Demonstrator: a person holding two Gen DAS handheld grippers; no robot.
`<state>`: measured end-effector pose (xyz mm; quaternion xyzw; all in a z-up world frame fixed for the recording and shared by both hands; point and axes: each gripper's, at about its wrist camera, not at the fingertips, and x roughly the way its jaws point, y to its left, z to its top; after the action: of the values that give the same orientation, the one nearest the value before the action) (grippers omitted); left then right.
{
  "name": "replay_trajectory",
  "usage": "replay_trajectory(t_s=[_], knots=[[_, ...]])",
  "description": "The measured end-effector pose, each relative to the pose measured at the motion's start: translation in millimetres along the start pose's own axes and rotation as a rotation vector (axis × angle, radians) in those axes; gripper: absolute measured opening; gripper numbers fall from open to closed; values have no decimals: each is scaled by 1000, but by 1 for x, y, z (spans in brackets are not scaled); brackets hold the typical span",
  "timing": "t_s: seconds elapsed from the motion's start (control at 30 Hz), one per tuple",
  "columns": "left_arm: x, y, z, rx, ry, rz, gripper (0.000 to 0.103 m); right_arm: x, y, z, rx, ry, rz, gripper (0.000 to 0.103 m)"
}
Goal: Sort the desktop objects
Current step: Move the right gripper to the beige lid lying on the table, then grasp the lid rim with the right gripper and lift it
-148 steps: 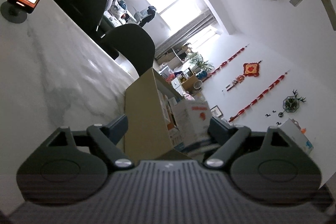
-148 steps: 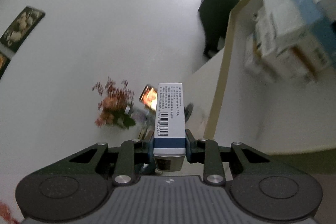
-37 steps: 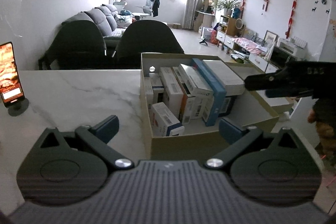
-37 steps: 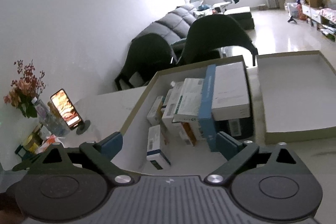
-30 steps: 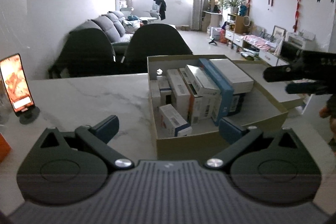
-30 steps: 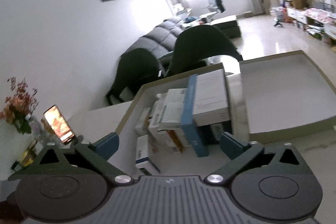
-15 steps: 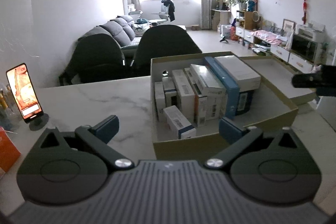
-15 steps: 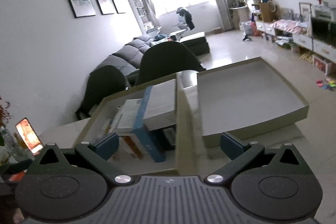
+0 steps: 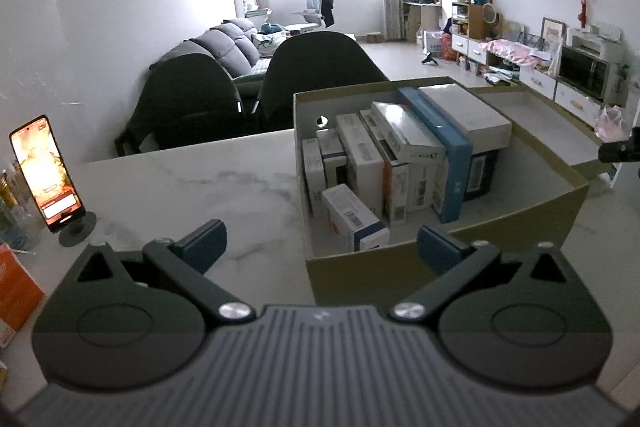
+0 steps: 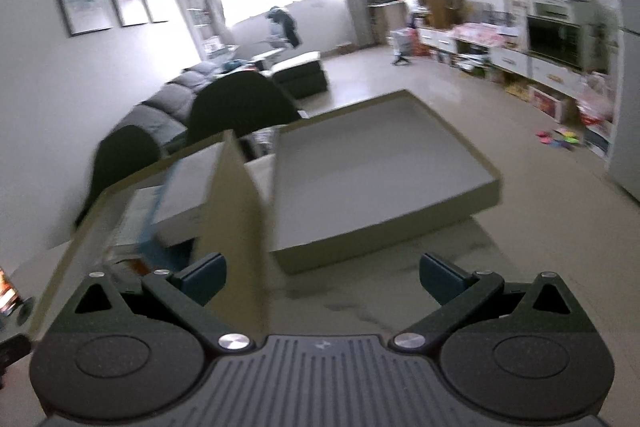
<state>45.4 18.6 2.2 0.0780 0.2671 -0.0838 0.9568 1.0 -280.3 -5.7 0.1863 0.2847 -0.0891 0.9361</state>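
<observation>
- The left gripper (image 9: 322, 241) has its fingers spread apart, holding nothing.
- The right gripper (image 10: 323, 277) is likewise spread and empty.
- Small boxes (image 9: 362, 163) stand packed inside the cardboard box (image 9: 520, 223) on the table (image 9: 200, 187).

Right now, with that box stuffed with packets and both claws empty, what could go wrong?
The right gripper hangs open at the cardboard box wall's corner; a careless swing could knock it. The tall blue packet and its neighbours poke above the rim, so the lid beside the box may not close flat.
</observation>
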Motion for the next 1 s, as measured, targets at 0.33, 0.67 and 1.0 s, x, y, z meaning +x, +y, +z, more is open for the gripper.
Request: replay_trajectory(t_s=[0.33, 0.67, 1.0], knots=[[7, -11, 4, 37, 8, -9, 103, 18, -21, 3, 11, -16, -109, 103], [14, -17, 10, 37, 9, -29, 103, 40, -28, 8, 7, 3, -129, 103], [28, -28, 18, 52, 17, -51, 103, 67, -45, 18, 43, 23, -143, 103]])
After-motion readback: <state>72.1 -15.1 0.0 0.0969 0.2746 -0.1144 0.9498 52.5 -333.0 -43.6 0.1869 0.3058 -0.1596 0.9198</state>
